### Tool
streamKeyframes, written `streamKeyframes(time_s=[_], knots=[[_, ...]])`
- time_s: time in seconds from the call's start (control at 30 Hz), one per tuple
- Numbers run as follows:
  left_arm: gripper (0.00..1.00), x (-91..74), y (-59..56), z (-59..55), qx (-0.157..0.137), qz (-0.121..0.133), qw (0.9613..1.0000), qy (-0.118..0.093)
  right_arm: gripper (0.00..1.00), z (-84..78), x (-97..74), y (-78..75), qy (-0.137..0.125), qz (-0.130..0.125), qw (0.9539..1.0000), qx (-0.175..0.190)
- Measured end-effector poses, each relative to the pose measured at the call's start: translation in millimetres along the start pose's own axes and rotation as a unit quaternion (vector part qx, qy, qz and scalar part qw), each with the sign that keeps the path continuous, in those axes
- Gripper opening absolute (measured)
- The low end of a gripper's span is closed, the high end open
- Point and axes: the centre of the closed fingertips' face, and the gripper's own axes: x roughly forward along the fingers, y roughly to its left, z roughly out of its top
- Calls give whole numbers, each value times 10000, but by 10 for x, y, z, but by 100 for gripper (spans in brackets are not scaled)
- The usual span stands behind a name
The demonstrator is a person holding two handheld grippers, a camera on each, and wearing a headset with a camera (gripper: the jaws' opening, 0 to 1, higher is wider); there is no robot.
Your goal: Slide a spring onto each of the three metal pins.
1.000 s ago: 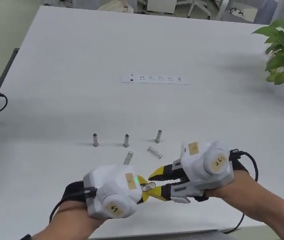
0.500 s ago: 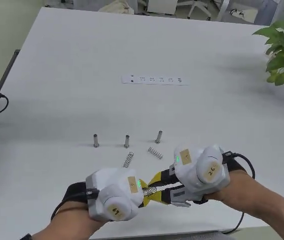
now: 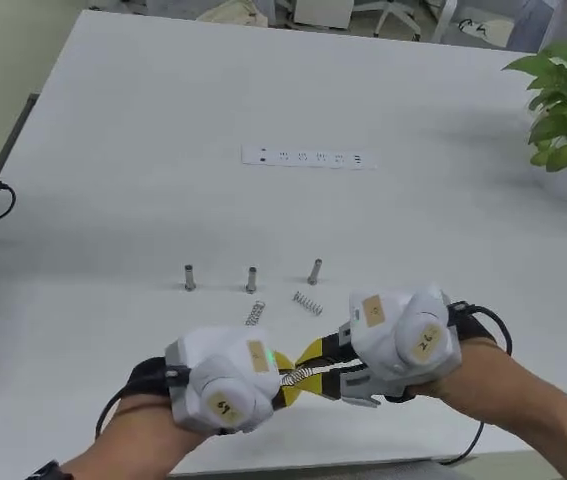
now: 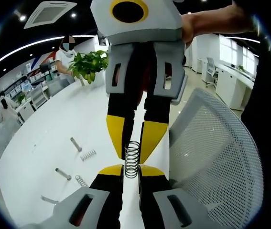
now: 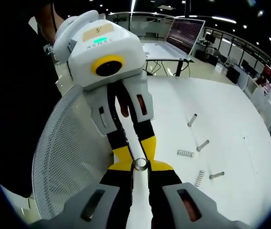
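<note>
Now pinched end to end: spring (image 3: 296,376), long axis 9-to-3 in the head view, pointing from left gripper (image 4: 130,171) into right gripper (image 5: 140,166). Both jaw pairs narrowed almost shut, clamping one end each. Forearms converging from 7 and 5 o'clock, tips meeting over the table's (image 3: 383,90) near edge. At 12 o'clock, three upright pins (image 3: 251,279); beside them, two loose springs (image 3: 308,303).

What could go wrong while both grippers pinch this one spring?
The small coiled metal spring is pinched between the left gripper and right gripper, so it could squash or flick out. They sit near the edge of the white table, above a pale mesh chair; a dropped spring may leave the table.
</note>
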Motion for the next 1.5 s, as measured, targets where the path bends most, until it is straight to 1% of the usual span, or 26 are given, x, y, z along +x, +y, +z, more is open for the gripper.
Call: streamKeyframes(time_s=[0.03, 0.1, 0.2, 0.27, 0.3, 0.33, 0.4, 0.47, 0.67, 0.73, 0.8, 0.83, 0.87, 0.9, 0.97, 1.13, 1.2, 1.3, 1.5], knots=[[6, -11, 27, -20, -81, 52, 10000, -4, 8, 7, -6, -20, -31, -14, 10000, 32], [9, -40, 51, -42, -324, 71, 9994, -59, 8, 18, -15, -48, -67, -47, 9999, 77], [14, -88, 117, -100, -513, 167, 9985, -75, 8, 5, -13, -69, -51, -64, 9999, 91], [17, -134, 200, -139, -768, 329, 9964, -131, 8, -11, -11, -82, -24, -80, 9999, 97], [16, -153, 219, -150, -842, 336, 9958, -154, 8, -15, -9, -86, -18, -81, 9999, 104], [16, -187, 267, -171, -913, 431, 9947, -180, 8, -24, -5, -91, -5, -79, 9999, 112], [16, -231, 294, -208, -962, 452, 9942, -168, 8, -45, 9, -103, 46, -89, 9999, 113], [17, -260, 329, -246, -988, 527, 9936, -144, 8, -71, 24, -118, 97, -107, 9998, 102], [18, -364, 431, -347, -1195, 709, 9902, -133, 8, -79, 47, -142, 96, -103, 9998, 167], [19, -400, 464, -383, -1236, 770, 9893, -127, 8, -99, 62, -191, 132, -165, 9996, 188], [22, -442, 522, -441, -1344, 897, 9868, -101, 8, -135, 87, -226, 200, -192, 9995, 164], [21, -459, 530, -455, -1372, 901, 9864, -107, 8, -143, 94, -237, 222, -205, 9994, 153], [21, -494, 560, -477, -1429, 963, 9850, -133, 8, -149, 103, -252, 239, -208, 9994, 149], [22, -524, 581, -496, -1488, 1012, 9836, -143, 8, -148, 107, -264, 242, -210, 9994, 145], [22, -569, 606, -531, -1544, 1069, 9821, -146, 8, -144, 115, -292, 240, -220, 9994, 152], [24, -705, 685, -655, -1706, 1269, 9770, -138, 8, -118, 158, -379, 240, -187, 9994, 175], [25, -739, 698, -684, -1743, 1305, 9759, -141, 8, -102, 174, -402, 245, -174, 9995, 139], [27, -819, 725, -752, -1851, 1413, 9724, -136, 8, -69, 212, -451, 263, -137, 9995, 88], [30, -953, 744, -860, -1932, 1554, 9687, -96, 8, 17, 280, -534, 259, -87, 9996, 10]])
